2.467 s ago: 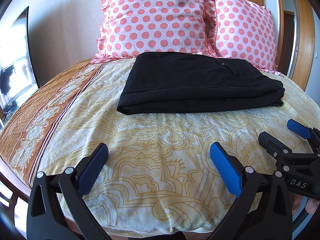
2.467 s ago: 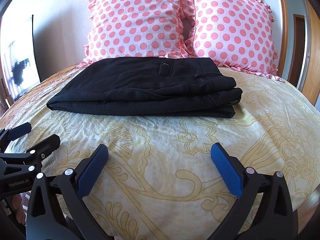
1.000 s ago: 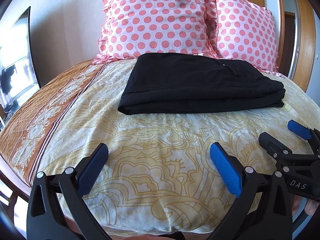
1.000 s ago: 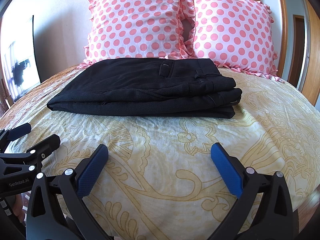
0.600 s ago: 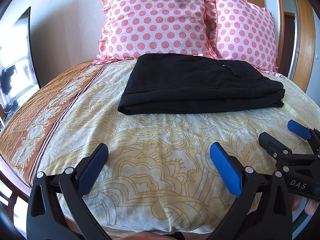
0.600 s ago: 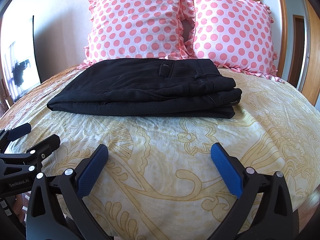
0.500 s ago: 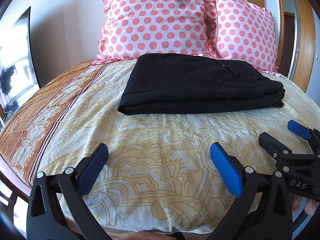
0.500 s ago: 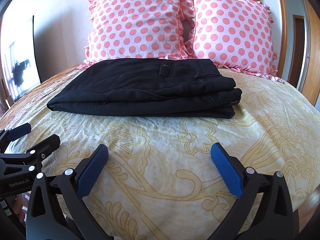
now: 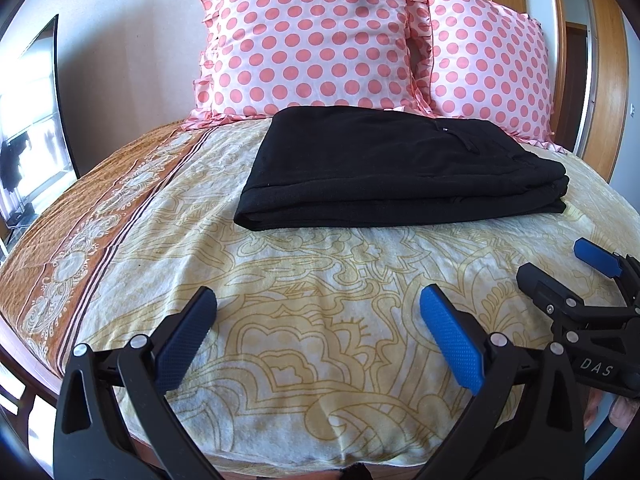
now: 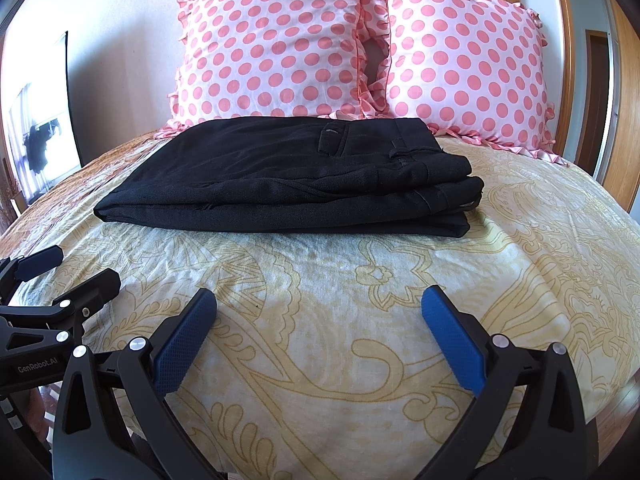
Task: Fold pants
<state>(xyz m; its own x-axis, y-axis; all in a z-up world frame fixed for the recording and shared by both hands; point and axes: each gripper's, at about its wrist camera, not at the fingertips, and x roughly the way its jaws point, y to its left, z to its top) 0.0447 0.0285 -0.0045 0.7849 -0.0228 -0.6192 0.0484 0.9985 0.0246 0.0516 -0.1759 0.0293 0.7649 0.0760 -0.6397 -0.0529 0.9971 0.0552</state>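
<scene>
Your left gripper (image 9: 318, 330) and right gripper (image 10: 319, 330) both hang spread wide and empty near the foot of the bed (image 10: 400, 320), probably because the pants (image 10: 288, 184) look done, stacked neatly well ahead of both tools. They sit on the yellow patterned bedspread right in front of two polka-dot pillows (image 9: 316, 40).
</scene>
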